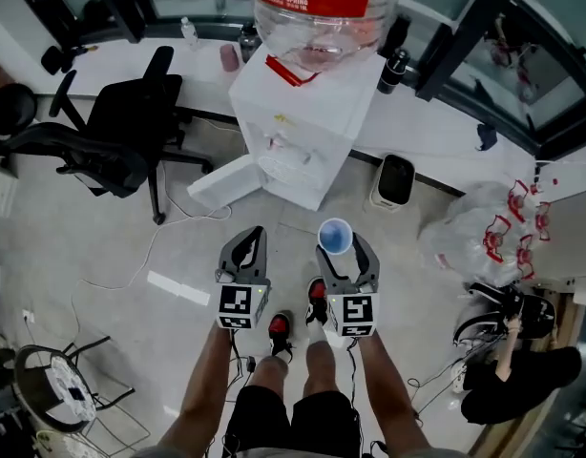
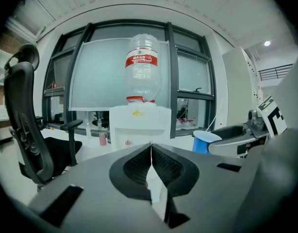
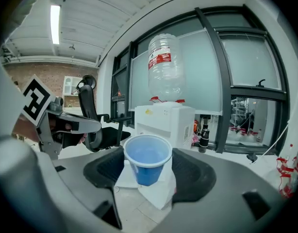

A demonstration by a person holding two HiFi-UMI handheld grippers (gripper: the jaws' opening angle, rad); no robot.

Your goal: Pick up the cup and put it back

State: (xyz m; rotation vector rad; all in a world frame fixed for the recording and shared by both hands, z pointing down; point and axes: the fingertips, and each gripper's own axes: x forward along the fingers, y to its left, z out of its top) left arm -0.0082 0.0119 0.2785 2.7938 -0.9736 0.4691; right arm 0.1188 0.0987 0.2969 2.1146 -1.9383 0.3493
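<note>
Both grippers are held out in front of the body, side by side, close and about level, with jaws pointed forward. Left gripper (image 1: 254,238): its jaws are seen pressed together in the left gripper view, with nothing between them. Right gripper (image 1: 342,247): its jaws are held apart and clamped on the sides of a blue cup (image 3: 148,158), which is carried upright, mouth up. Left forearm (image 1: 199,389) and right forearm (image 1: 393,389) are bare, extended forward and roughly parallel. Left marker cube (image 1: 240,306) and right marker cube (image 1: 355,315) are seen at the rear of the grippers, facing up.
</note>
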